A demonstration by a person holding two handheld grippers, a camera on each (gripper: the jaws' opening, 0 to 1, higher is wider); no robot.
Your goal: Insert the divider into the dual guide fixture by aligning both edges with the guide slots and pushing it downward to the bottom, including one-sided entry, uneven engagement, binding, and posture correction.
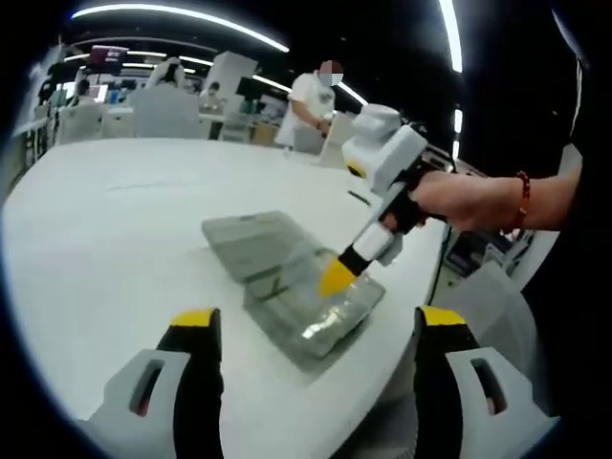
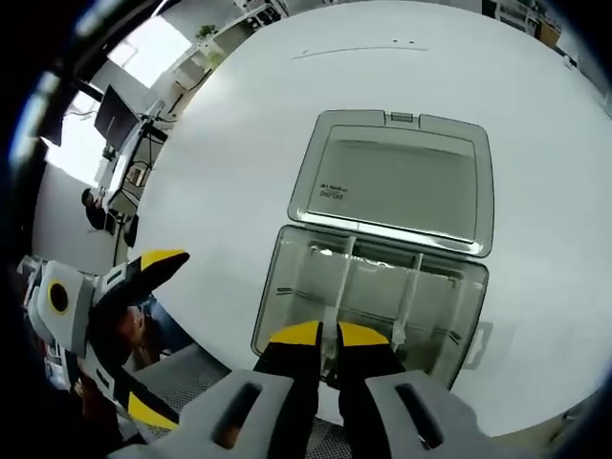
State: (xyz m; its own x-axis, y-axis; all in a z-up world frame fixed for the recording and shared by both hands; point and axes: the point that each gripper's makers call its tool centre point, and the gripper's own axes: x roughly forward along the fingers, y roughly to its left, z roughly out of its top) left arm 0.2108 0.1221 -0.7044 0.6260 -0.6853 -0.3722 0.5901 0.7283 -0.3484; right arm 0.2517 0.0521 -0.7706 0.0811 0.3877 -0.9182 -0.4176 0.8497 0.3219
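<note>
White round surface [image 2: 535,124] carries everything; it sits in an open office with ceiling strip lights [image 1: 182,17], and a person in a white shirt [image 1: 311,105] stands at the far side. On the surface near its edge sits a clear plastic organizer box [image 2: 368,296] with its hinged lid [image 2: 397,182] folded flat open behind it; in the left gripper view the same box [image 1: 316,311] and lid [image 1: 253,239] lie ahead between the left gripper's fingers. Inside the tray, translucent dividers stand in the guide slots: one divider [image 2: 341,277] toward the middle, another [image 2: 406,296] to its right, both upright as far as I can tell. Right gripper [image 2: 318,333] is at the tray's near wall, yellow-tipped fingers nearly together around the lower end of the middle divider; can't tell whether they actually pinch it or just straddle it. In the left gripper view that right gripper [image 1: 337,279] points down into the box, held by a hand [image 1: 459,201] with a red bracelet [image 1: 521,201]. Left gripper [image 1: 311,320] fingers are spread wide, gripping nothing, hovering off the surface edge back from the box; it also shows at the left of the right gripper view [image 2: 143,335], fingers apart.
</note>
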